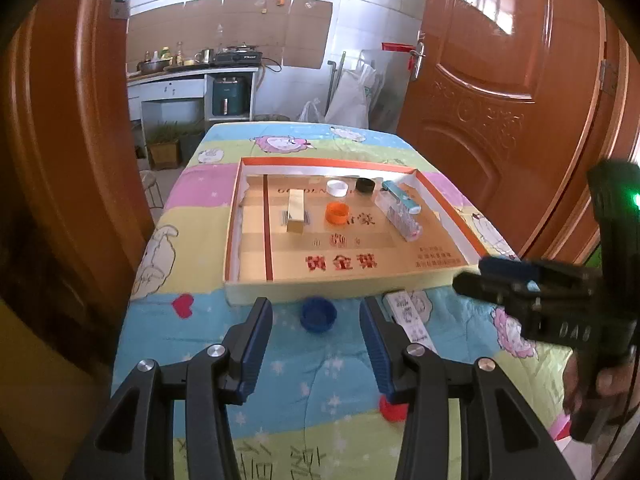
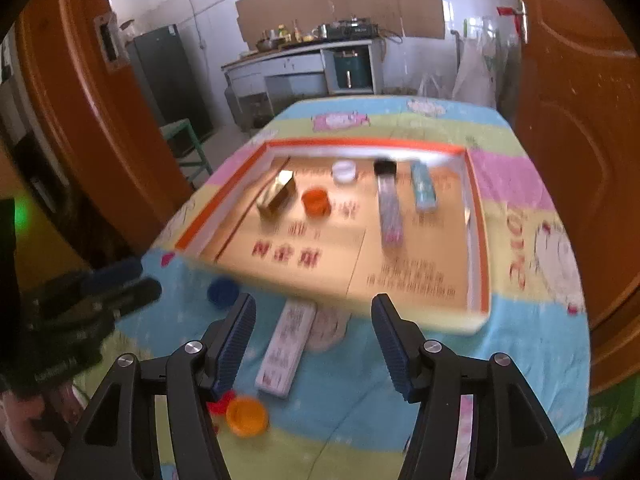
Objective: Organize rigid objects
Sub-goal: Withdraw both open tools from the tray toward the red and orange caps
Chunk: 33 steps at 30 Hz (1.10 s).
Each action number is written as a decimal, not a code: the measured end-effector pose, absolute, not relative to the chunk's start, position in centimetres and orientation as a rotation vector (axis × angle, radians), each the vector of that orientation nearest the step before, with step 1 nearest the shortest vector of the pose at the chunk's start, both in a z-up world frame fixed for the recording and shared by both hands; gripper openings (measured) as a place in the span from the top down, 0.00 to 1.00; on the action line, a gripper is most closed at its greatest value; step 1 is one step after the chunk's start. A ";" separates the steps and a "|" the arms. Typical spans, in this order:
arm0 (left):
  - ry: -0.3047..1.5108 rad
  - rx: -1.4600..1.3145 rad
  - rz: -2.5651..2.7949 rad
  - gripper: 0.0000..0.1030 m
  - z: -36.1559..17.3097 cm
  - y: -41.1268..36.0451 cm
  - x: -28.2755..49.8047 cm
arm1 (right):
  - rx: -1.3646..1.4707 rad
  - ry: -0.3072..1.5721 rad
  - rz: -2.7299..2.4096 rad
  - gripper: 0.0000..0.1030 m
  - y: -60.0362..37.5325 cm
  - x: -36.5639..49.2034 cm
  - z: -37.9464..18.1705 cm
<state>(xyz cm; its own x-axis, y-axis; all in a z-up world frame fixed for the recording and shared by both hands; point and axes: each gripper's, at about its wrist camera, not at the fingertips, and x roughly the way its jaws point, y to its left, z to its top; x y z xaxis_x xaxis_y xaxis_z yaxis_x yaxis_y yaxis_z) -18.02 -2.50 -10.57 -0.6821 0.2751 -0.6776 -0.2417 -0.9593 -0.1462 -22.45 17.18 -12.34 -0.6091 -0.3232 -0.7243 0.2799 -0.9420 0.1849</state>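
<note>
Left gripper (image 1: 316, 312) is hanging over the near edge of the table with its jaws spread wide and nothing between the pads — a blue cap (image 1: 319, 314) is sitting on the cloth right in the gap ahead of the fingertips, but nothing's touching it. Right gripper (image 2: 314, 306) is doing much the same thing over on the right side, jaws also wide apart and holding nothing. Below its opening a flat white box (image 2: 286, 348) with red print is lying on the tablecloth (image 2: 520, 344), running near-to-far, and an orange cap (image 2: 247, 416) is sitting near its left finger, closer to the table edge. That view is looking pretty smeared, so the print isn't readable.

Just beyond both grippers the big shallow cardboard tray (image 1: 244, 294) with the orange rim is sitting in the middle of the table. Inside it — a gold box (image 1: 296, 211) standing upright toward the left, an orange cap (image 1: 337, 213) beside it, a white cap (image 1: 336, 188) and a black cap (image 1: 365, 185) farther back, and on the right a clear box (image 1: 400, 216) lying next to a teal box (image 1: 401, 197).

An orange door (image 1: 500, 80) is standing open on the right, and a kitchen counter (image 1: 192, 74) with pots is showing at the far wall.
</note>
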 end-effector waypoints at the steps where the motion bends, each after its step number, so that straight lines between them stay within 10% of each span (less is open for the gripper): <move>1: -0.065 -1.076 2.648 0.56 -10.7 -2.6 -17.8 | 1.170 -0.075 -2.548 0.40 17.1 -21.9 -12.7; 20: -0.024 -1.074 2.657 0.56 -12.3 -3.4 -13.4 | 1.118 0.236 -2.486 0.40 12.6 -14.5 -17.7; 33: -0.029 -1.088 2.650 0.56 -12.7 -3.9 -13.0 | 1.093 0.294 -2.491 0.59 11.6 -15.5 -18.5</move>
<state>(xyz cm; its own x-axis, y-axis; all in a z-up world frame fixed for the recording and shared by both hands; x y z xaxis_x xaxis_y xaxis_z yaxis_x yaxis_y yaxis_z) -13.01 -3.87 -12.71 -0.6790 0.2605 -0.6863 -0.2457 -0.9616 -0.1220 -15.54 11.62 -18.53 -0.6127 -0.2767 -0.7403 0.4416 -0.8967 -0.0303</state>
